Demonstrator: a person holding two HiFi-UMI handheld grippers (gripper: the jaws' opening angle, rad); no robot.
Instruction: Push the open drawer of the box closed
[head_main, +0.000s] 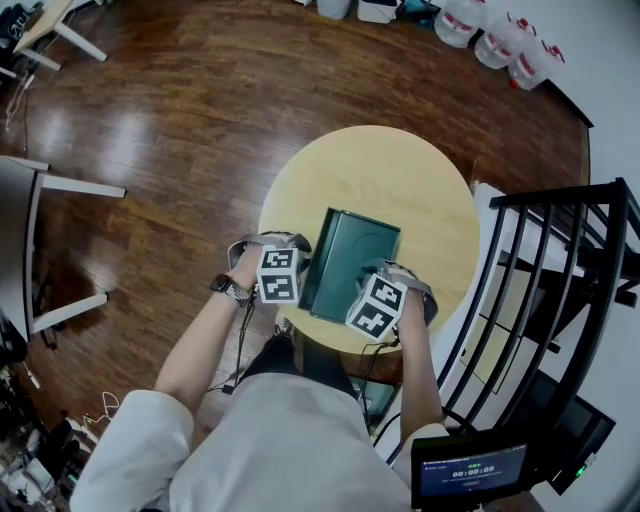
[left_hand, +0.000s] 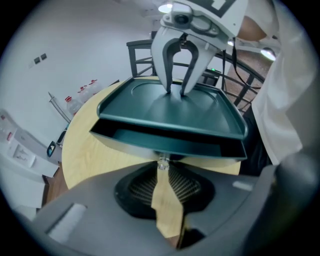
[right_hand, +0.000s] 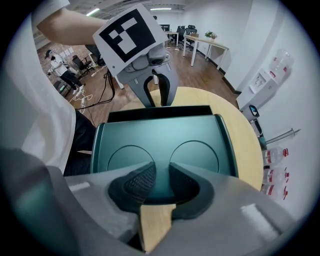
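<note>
Round wooden counter (head_main: 400, 170) holds a green box (head_main: 350, 255) toward 6 o'clock, its drawer (left_hand: 165, 141) ajar at 9 o'clock; left tool (left_hand: 162, 171) unclenched at the knob (left_hand: 161, 162), right tool (right_hand: 161, 172) unclenched atop the lid (right_hand: 165, 135).

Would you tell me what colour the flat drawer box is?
The flat box is dark teal green, clearest in the right gripper view.

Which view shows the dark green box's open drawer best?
Left gripper view: it faces the drawer head-on, pulled partly out of the dark green box, small knob on its front. Right gripper view shows only a dark slot along the box's far edge. Head view shows the box top; drawer indistinct.
</note>
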